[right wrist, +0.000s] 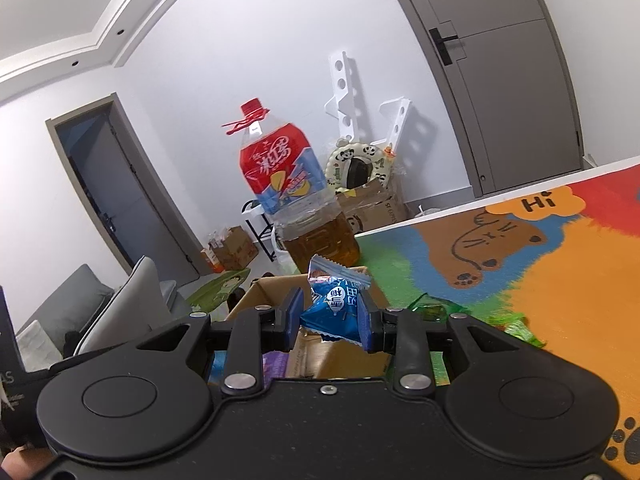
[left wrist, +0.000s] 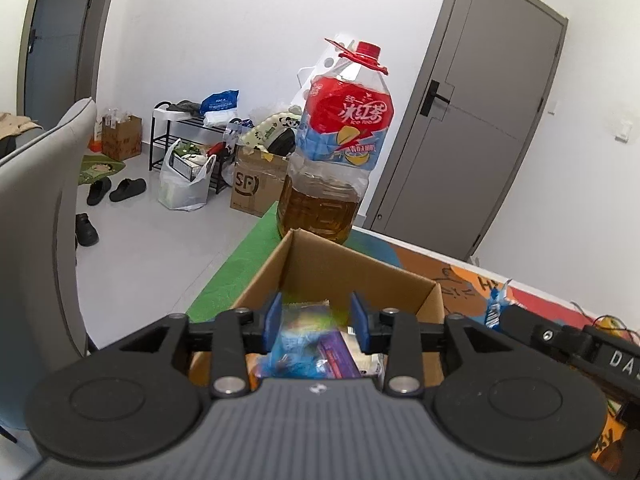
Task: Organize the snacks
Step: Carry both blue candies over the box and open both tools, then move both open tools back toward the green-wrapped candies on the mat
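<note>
The left claw point(left wrist: 316, 316) hangs open over the box point(left wrist: 264, 276), with blurred snack packets point(left wrist: 304, 344) inside it below the fingers. The right claw point(right wrist: 330, 318) grips a blue packet point(right wrist: 334, 306) just right of the box, near the tea bottle point(right wrist: 296, 200) on the table point(right wrist: 560, 300).

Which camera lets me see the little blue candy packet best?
The right wrist view. There the blue candy packet sits sharp and close, pinched in the right gripper. The left wrist view shows only its crinkled end at the right, beside the cardboard box.
</note>
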